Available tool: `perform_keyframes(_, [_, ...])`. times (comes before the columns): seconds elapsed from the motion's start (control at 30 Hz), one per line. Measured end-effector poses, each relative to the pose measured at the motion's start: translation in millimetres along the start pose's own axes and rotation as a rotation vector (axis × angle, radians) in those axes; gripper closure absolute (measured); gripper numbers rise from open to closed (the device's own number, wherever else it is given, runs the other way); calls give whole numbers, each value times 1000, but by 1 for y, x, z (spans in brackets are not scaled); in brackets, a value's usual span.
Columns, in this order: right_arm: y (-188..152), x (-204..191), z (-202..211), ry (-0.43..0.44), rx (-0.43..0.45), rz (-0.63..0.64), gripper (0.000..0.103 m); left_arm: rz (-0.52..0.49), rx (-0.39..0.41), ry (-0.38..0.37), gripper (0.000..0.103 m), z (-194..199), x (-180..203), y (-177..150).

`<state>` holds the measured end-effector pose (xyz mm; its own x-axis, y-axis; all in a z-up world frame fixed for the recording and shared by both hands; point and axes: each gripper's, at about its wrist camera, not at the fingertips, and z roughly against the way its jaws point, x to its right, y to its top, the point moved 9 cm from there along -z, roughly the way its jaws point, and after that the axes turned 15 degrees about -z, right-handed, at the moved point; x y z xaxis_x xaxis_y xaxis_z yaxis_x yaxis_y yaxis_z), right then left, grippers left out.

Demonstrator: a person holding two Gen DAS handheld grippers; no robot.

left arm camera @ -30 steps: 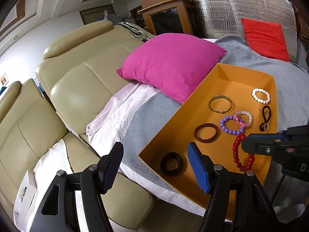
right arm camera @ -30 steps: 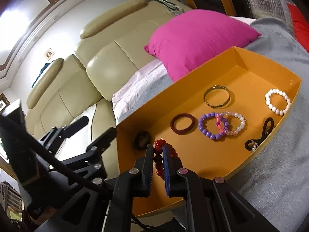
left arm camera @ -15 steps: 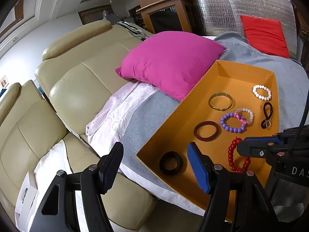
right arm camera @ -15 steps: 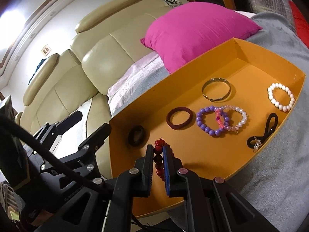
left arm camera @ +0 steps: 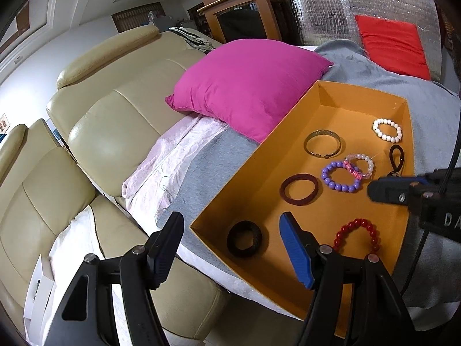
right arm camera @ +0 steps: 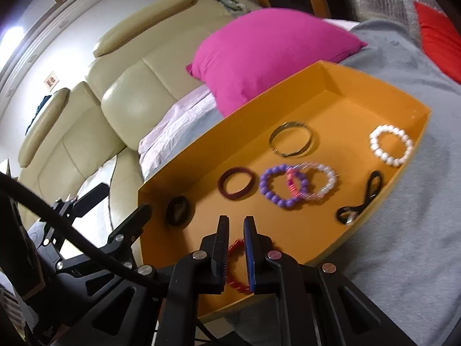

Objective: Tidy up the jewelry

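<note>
An orange tray [left arm camera: 331, 98] [right arm camera: 288, 95] on a grey blanket holds several bracelets. A red bead bracelet [left arm camera: 357, 235] [right arm camera: 234, 268] lies flat on the tray floor near its front edge. My right gripper [right arm camera: 236, 225] hovers above it, jaws slightly apart and empty; it also shows in the left wrist view [left arm camera: 383, 191]. My left gripper [left arm camera: 230, 230] is wide open and empty over the tray's near left corner, above a black hair tie [left arm camera: 245, 238] [right arm camera: 177, 210]. A maroon ring [left arm camera: 299, 189], purple bead bracelet [left arm camera: 341, 176] and white bead bracelet [left arm camera: 387, 129] lie further in.
A magenta pillow [left arm camera: 250, 86] [right arm camera: 268, 54] leans on the tray's far left side. A beige leather sofa [left arm camera: 95, 132] is to the left. A metal bangle [left arm camera: 322, 143], a pink-clear bracelet [left arm camera: 360, 165] and a black cord [left arm camera: 396, 157] also lie in the tray.
My right gripper let go of the red bead bracelet, which now lies on the tray floor. The gripper opened slightly and lifted away toward the right.
</note>
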<state>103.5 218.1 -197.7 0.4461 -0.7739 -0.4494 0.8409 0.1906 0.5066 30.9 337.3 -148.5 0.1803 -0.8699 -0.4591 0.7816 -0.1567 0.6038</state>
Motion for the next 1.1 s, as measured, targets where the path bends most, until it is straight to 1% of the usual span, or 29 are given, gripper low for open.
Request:
perform_keyframes(0.17, [11,9,18,-15,46,-12,82,-8,1,10,29,5,5,7])
perform_keyframes(0.43, [12,15,31,-49,73,9,81,14,-11,7,28,11,10,14])
perform_keyframes(0.53, [13,19,41,-81,104,29,81,25,-7,10,28,17,12,18])
perform_keyframes(0.6, [15,21,52,-105,135,49,81,20,1,35,25,24,12,23])
perform_keyframes(0.63, [16,23,57,-114,148,57,79,14,12,49,25,28,12,26])
perform_keyframes(0.67, [17,24,63,-126,165,64,73,12,22,55,23,32,13,28])
perform_keyframes(0.7, [18,25,67,-131,176,67,70,14,31,53,22,36,13,30])
perform_keyframes(0.77, [20,29,80,-147,213,73,60,25,43,35,22,42,15,34])
perform_keyframes(0.8, [21,30,85,-153,226,76,59,34,49,26,22,46,16,36])
perform_keyframes(0.83, [22,31,92,-167,249,82,58,40,56,20,22,50,17,38])
perform_keyframes(0.93, [19,35,106,-189,283,85,58,51,79,3,22,61,21,44])
perform_keyframes(1.1, [11,40,123,-199,331,75,57,63,98,-5,21,77,30,49])
